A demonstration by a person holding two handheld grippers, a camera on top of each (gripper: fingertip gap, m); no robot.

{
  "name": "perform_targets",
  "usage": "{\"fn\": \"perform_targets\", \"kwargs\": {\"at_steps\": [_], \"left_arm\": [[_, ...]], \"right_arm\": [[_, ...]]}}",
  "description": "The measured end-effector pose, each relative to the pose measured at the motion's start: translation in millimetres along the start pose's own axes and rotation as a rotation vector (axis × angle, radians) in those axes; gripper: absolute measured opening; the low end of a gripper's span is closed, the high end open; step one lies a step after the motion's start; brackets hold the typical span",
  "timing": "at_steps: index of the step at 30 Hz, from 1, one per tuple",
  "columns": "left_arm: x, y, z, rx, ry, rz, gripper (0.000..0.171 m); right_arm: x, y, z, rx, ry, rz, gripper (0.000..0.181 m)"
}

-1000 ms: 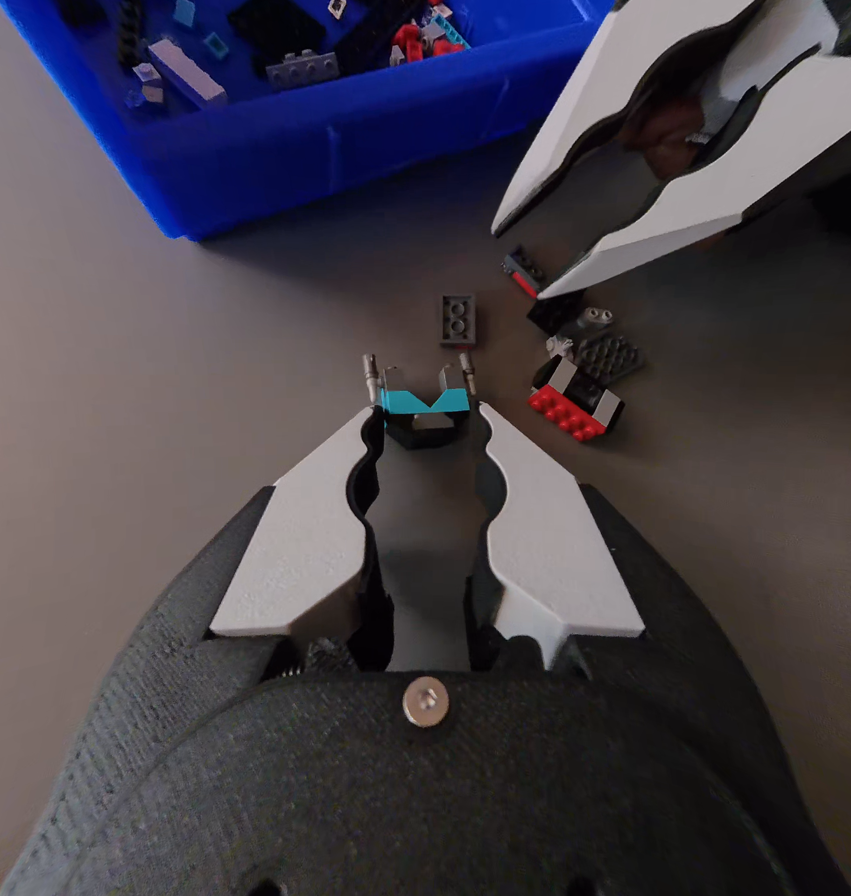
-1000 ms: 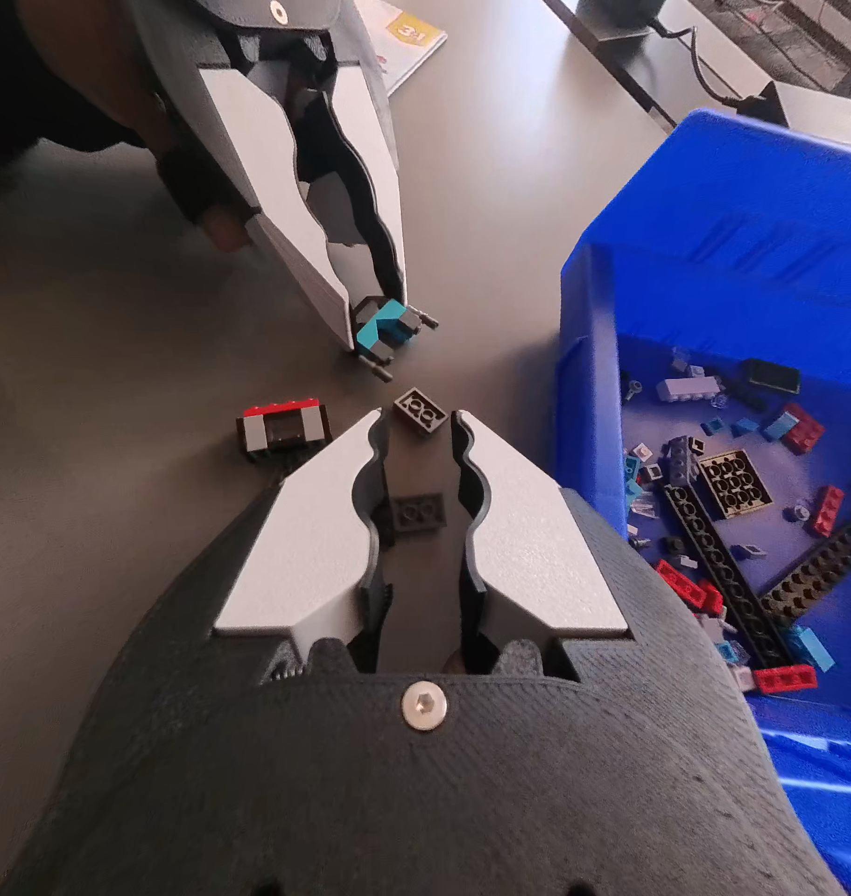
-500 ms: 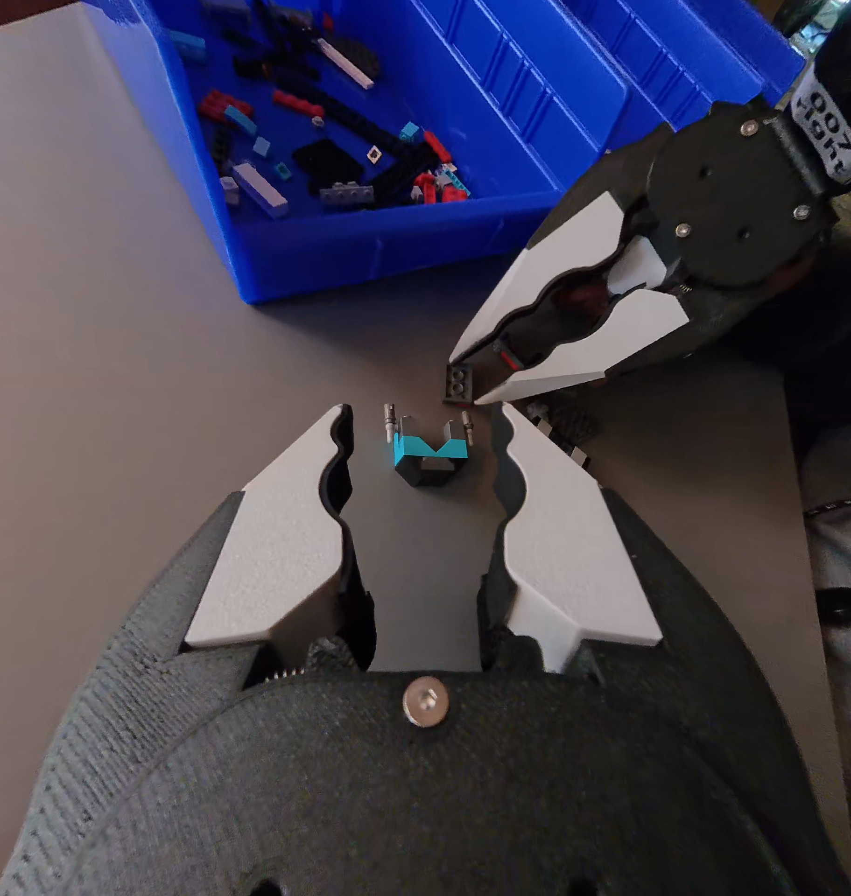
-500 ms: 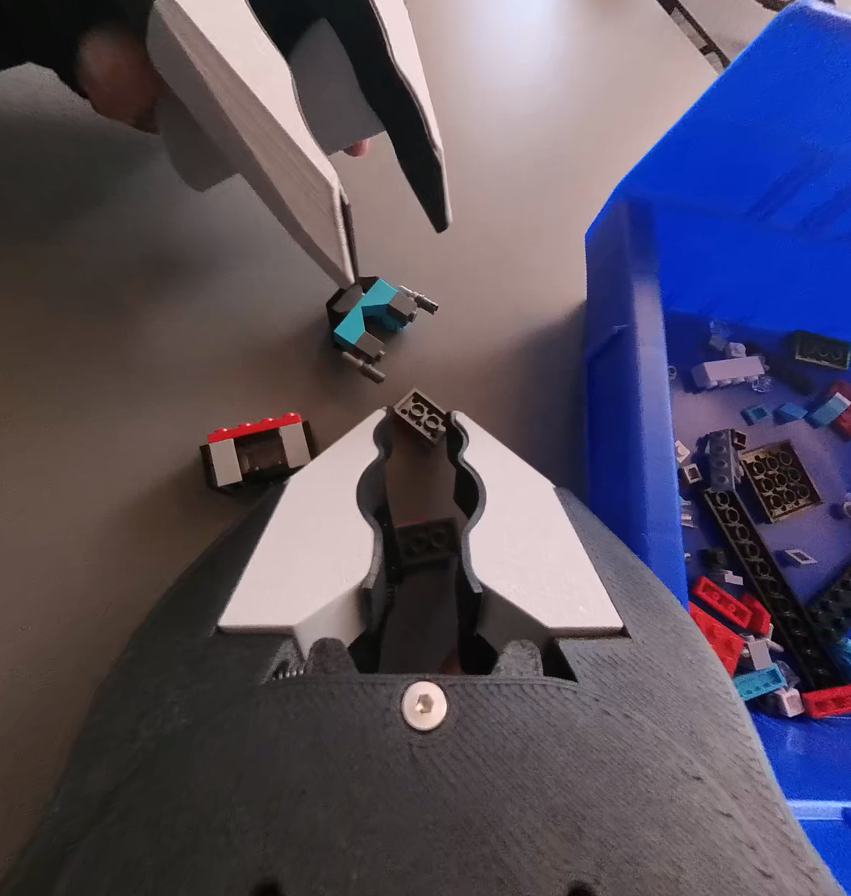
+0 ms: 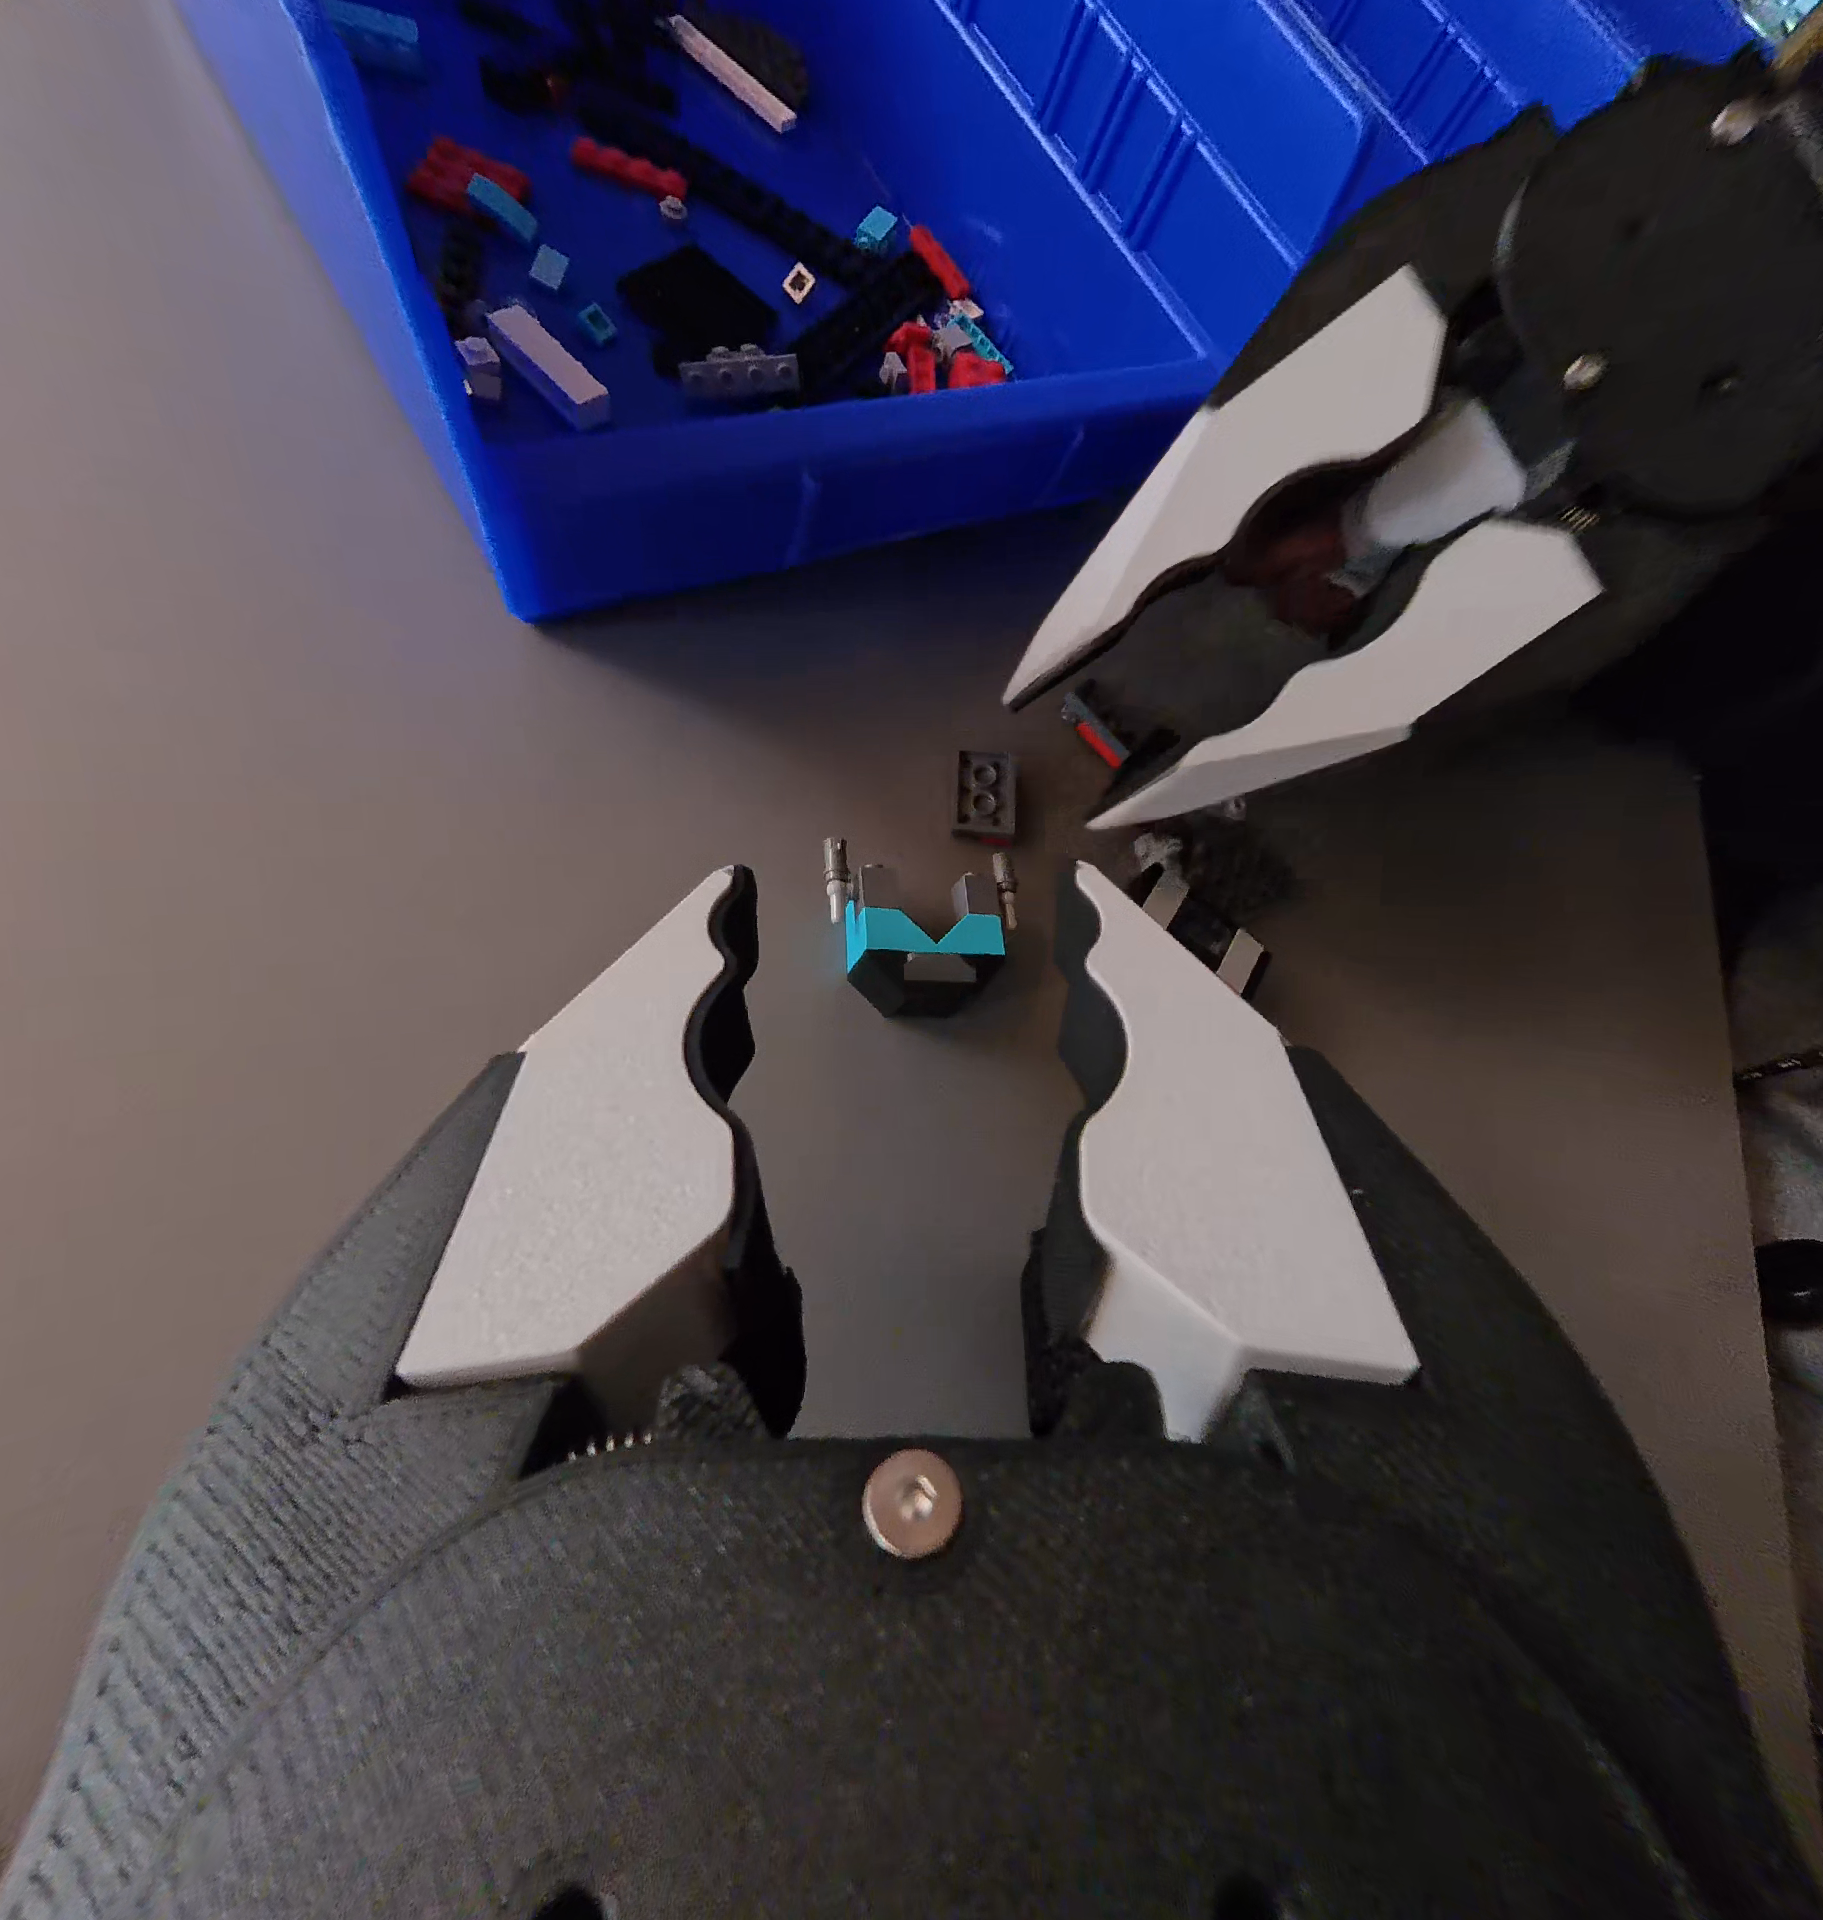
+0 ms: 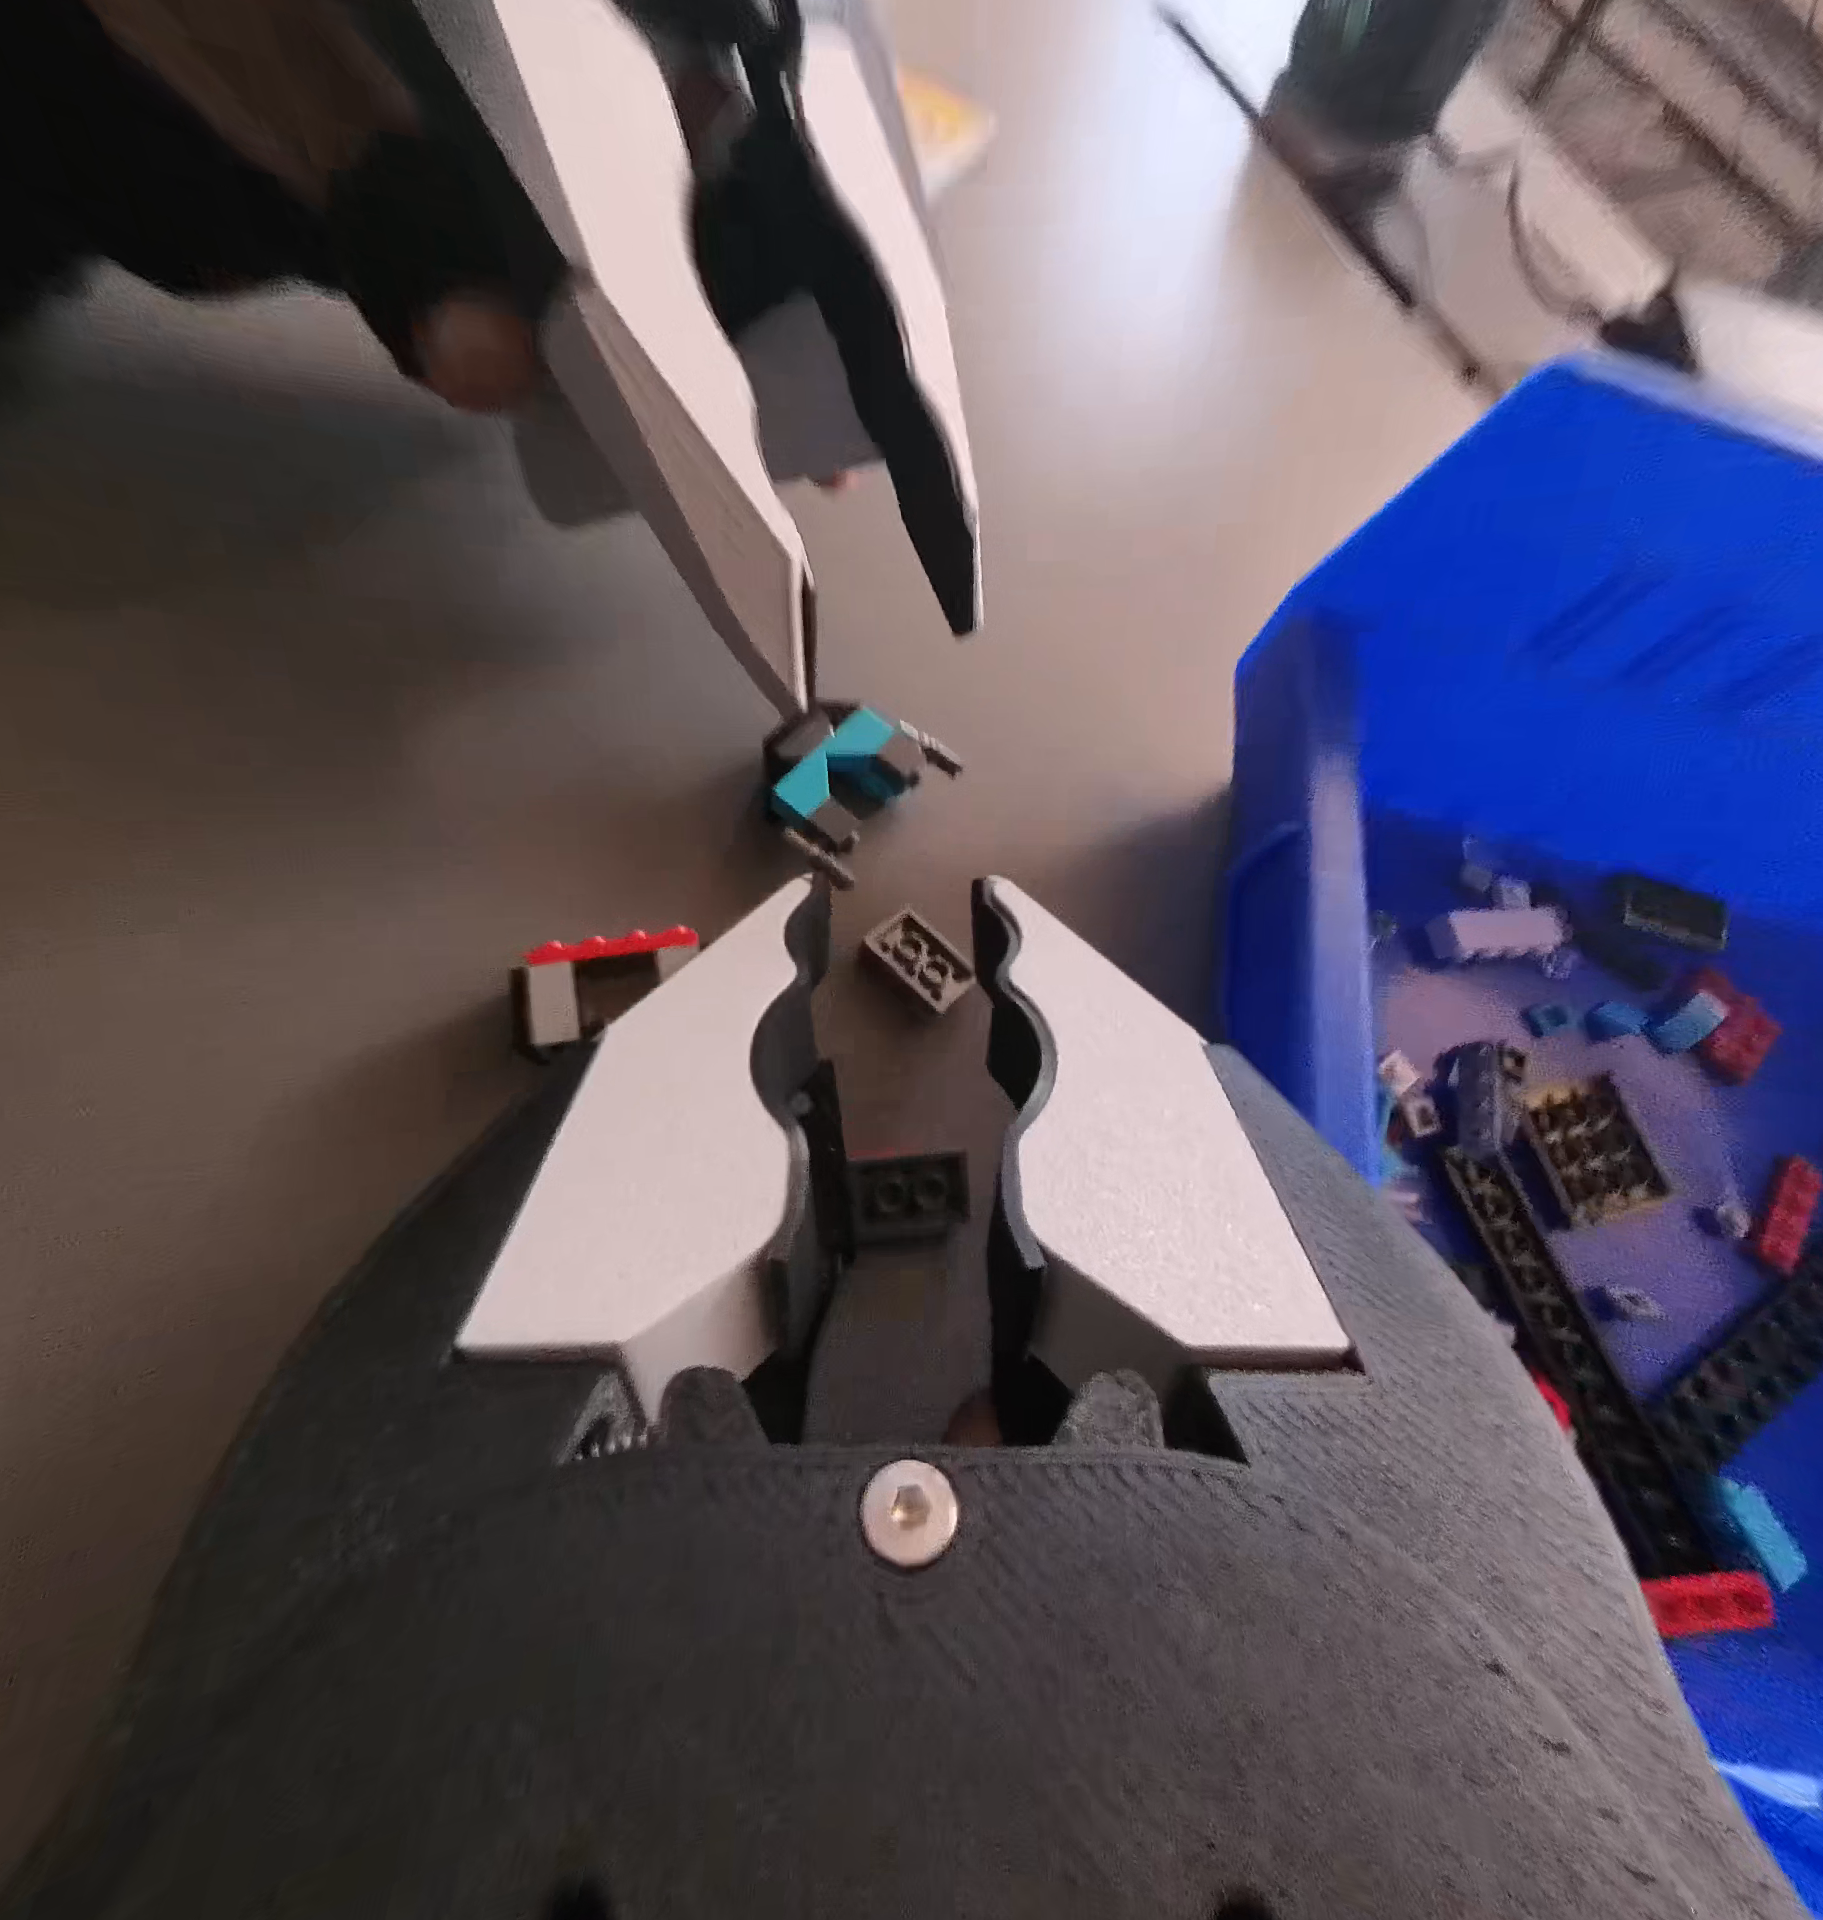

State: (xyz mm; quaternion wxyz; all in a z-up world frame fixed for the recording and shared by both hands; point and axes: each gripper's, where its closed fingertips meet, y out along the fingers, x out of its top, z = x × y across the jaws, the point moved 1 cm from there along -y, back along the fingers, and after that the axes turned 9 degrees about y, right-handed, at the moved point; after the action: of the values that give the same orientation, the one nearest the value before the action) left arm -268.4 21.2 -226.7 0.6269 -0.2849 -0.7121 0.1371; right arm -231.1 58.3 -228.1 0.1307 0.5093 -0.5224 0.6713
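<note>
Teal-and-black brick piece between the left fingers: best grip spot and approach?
Grip the teal-and-black brick piece across its flat black-and-teal body sides, left gripper coming from above with its jaws open either side. Probably avoid the thin grey pins sticking out at the far end; they look too slim to clamp.

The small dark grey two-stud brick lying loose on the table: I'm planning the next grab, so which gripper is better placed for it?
Probably the right gripper: its open jaws flank the dark grey two-stud brick, while the open left gripper flanks the teal-and-black brick assembly.
</note>
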Motion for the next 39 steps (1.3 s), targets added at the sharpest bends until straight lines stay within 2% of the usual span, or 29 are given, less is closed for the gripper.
{"fn": "perform_targets", "kwargs": {"at_steps": [3, 5, 12, 18, 26, 29, 34, 36, 39], "left_arm": [[-5, -1, -1, -0.005, 0.015, 0.030, 0.058], [-7, 0, -2, -0.005, 0.033, 0.047, 0.058], [-4, 0, 2, 0.011, 0.031, 0.022, 0.058], [3, -3, 2, 0.015, 0.029, -0.016, 0.057], [13, -5, -4, -0.016, 0.010, -0.078, 0.055], [23, -9, -10, -0.072, -0.036, -0.147, 0.054], [55, -18, -39, -0.312, -0.210, -0.356, 0.056], [60, -14, -50, -0.366, -0.237, -0.378, 0.057], [56, -2, -65, -0.393, -0.202, -0.338, 0.052]], "right_arm": [[21, -20, -3, 0.022, 0.015, -0.126, 0.023], [24, -29, -2, 0.060, 0.030, -0.144, 0.022], [-12, -23, 37, 0.257, -0.030, 0.048, 0.032], [-18, -13, 48, 0.271, -0.045, 0.081, 0.049], [-27, -4, 53, 0.243, -0.097, 0.119, 0.041], [-9, -9, 45, 0.196, -0.130, 0.009, 0.041], [46, -42, 18, -0.100, -0.337, -0.396, 0.041], [51, -48, 19, -0.171, -0.430, -0.457, 0.041], [54, -48, 21, -0.247, -0.500, -0.491, 0.041]]}}
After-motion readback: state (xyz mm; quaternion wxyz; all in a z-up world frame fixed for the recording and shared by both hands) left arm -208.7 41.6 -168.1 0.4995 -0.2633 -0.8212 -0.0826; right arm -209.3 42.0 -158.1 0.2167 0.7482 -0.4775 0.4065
